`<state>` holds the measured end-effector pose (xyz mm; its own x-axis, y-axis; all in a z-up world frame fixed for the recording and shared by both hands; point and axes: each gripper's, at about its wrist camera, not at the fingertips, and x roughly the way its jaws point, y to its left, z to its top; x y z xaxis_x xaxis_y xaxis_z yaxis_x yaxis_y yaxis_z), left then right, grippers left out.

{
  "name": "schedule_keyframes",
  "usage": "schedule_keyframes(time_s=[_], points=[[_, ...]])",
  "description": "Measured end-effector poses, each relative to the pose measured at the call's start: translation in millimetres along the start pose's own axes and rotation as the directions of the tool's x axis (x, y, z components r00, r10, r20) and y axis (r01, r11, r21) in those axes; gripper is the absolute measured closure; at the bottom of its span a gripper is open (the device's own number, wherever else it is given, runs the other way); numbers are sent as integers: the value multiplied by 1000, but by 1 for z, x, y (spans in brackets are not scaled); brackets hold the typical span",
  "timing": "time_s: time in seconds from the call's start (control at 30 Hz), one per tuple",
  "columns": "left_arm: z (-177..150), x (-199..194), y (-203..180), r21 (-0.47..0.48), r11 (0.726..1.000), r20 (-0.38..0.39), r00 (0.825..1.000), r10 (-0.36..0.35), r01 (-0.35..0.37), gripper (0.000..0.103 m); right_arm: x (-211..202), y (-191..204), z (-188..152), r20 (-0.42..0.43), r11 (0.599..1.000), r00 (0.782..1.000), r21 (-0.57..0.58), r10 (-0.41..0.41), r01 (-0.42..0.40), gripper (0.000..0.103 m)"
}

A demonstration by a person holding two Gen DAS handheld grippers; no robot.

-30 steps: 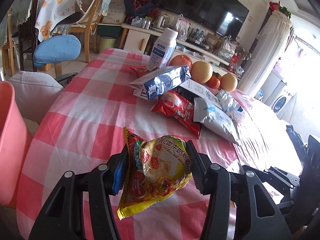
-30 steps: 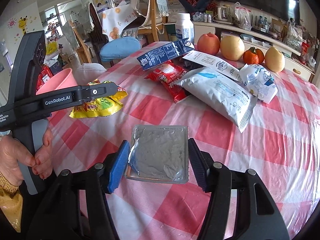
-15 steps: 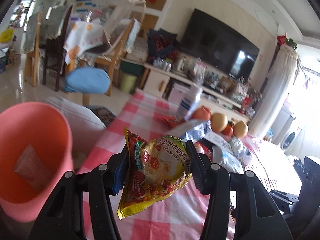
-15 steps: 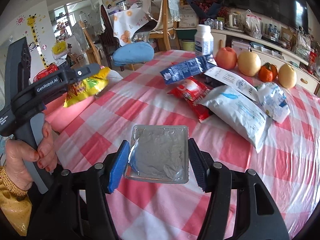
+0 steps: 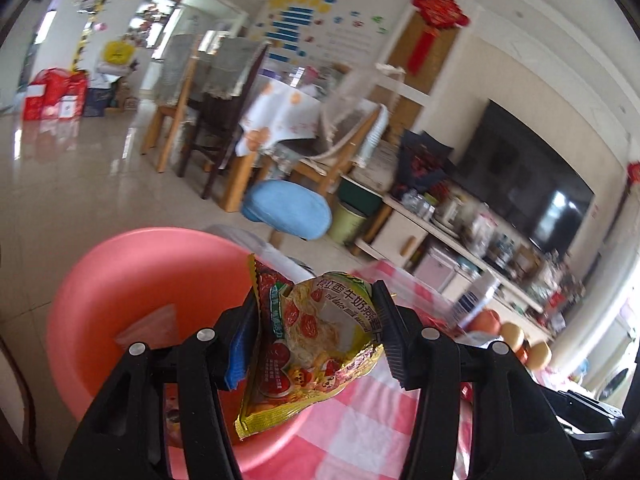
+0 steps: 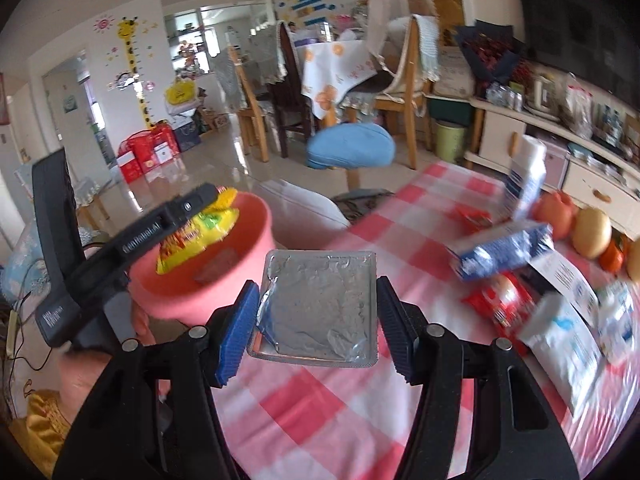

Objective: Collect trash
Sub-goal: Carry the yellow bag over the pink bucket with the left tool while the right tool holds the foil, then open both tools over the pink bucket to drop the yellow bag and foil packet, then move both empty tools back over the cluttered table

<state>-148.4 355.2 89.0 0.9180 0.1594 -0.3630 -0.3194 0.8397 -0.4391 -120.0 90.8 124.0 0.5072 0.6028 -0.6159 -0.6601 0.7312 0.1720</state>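
My left gripper (image 5: 316,336) is shut on a yellow snack wrapper (image 5: 316,344) and holds it over the rim of the pink bin (image 5: 132,280), which stands beside the table's left edge. In the right wrist view the left gripper (image 6: 200,210) and its wrapper (image 6: 192,236) hang above the same bin (image 6: 248,264). A flat wrapper lies inside the bin (image 5: 150,326). My right gripper (image 6: 316,312) is shut on a flat silver foil packet (image 6: 320,300), held above the red-checked table (image 6: 328,400) just right of the bin.
On the table to the right lie a blue carton (image 6: 508,248), a red snack bag (image 6: 504,296), white bags (image 6: 560,344), a white bottle (image 6: 526,176) and fruit (image 6: 592,232). A blue-cushioned chair (image 6: 352,146) stands behind the bin.
My left gripper has swung left off the table with the yellow wrapper and now hangs over the pink bin. My right gripper has followed left toward the bin with the foil packet.
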Motion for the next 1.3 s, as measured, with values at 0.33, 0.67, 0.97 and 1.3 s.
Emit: schedule_keyframes(time_s=[0.33,0.67,0.97,1.3], points=[[15,1,60,-156,977,-1,989,148,-146,48,46,68,54,5,987,993,-112,114,-113,41],[13,2,76,-181,958,-6,974,227,-224,30,99,95,88,-43,981,983,-75,176,-179,30],[10,1,63,-124,964,33,970,239,-234,11,76,50,68,32,987,993,112,115,-118,11],[-6,2,25,-13,998,70,995,69,-68,7,29,10,24,36,991,999,132,-18,13,9]])
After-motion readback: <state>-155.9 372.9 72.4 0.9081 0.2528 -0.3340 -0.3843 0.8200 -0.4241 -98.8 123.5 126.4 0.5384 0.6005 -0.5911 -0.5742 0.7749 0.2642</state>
